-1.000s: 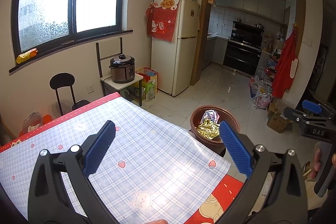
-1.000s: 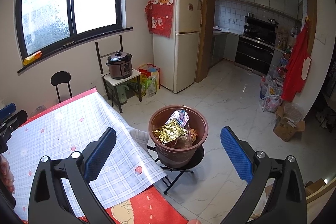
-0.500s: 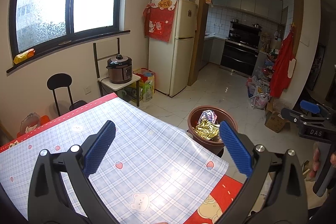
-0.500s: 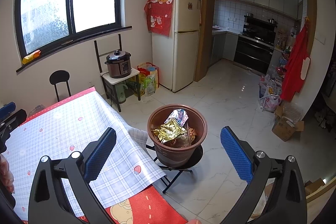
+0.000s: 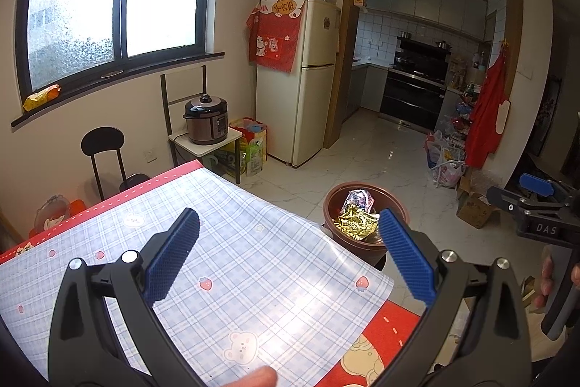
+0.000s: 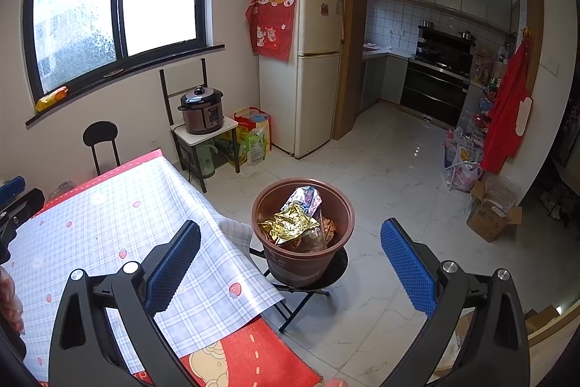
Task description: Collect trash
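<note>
A brown round bin (image 6: 302,234) stands on a small black folding stool (image 6: 311,281) just off the table's corner. Inside it lie a crumpled gold foil wrapper (image 6: 290,225) and a white-and-purple packet (image 6: 304,197). In the left wrist view the bin (image 5: 362,227) shows past the table edge with the gold wrapper (image 5: 357,223) in it. My left gripper (image 5: 288,242) hovers open over the checked tablecloth (image 5: 232,263), holding nothing. My right gripper (image 6: 290,252) hangs open in front of the bin, empty. The right gripper (image 5: 536,202) also appears at the left view's right edge.
The table (image 6: 108,227) carries a blue plaid cover over a red cloth. A black chair (image 6: 99,140), a side table with a pressure cooker (image 6: 201,109), bags (image 6: 253,133) and a fridge (image 6: 308,68) line the wall. Bags and a cardboard box (image 6: 489,216) sit by the kitchen doorway.
Both views have drifted slightly; the left gripper has pulled back a little from the bin. Both grippers stay open and empty.
</note>
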### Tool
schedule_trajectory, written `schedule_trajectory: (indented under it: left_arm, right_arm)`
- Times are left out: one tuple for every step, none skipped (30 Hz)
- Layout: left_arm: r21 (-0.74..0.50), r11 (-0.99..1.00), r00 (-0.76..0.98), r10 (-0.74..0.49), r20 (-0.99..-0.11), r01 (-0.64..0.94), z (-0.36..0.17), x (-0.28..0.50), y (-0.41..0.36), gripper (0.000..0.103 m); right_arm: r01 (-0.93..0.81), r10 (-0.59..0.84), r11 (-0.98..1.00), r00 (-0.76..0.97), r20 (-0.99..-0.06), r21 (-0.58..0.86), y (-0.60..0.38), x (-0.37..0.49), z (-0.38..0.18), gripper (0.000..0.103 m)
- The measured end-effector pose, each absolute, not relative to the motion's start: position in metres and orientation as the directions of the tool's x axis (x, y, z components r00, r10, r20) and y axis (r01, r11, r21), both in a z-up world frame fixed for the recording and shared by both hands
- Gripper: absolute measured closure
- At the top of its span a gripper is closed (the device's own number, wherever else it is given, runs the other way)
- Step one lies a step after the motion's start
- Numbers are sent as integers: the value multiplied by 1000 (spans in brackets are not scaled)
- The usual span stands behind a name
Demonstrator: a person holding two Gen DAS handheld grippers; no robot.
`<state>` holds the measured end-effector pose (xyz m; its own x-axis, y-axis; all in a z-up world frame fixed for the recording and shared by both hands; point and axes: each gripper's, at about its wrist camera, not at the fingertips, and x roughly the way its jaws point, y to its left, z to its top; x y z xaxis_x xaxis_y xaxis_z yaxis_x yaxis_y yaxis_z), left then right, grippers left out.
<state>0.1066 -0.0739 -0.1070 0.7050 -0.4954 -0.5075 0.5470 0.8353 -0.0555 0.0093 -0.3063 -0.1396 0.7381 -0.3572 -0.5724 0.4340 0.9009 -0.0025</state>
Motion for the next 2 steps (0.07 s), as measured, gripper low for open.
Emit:
schedule_trajectory:
  left_arm:
    - [-56, 836, 706, -494, -507, 545, -108, 105, -73, 6]
    - [-57, 837, 707, -494, -507, 544, -108, 104, -72, 6]
  right_arm:
    - [434, -357, 901, 738, -573, -3, -306, 8, -140, 5]
    - [433, -356, 902, 739, -573, -2, -306, 8, -140, 5]
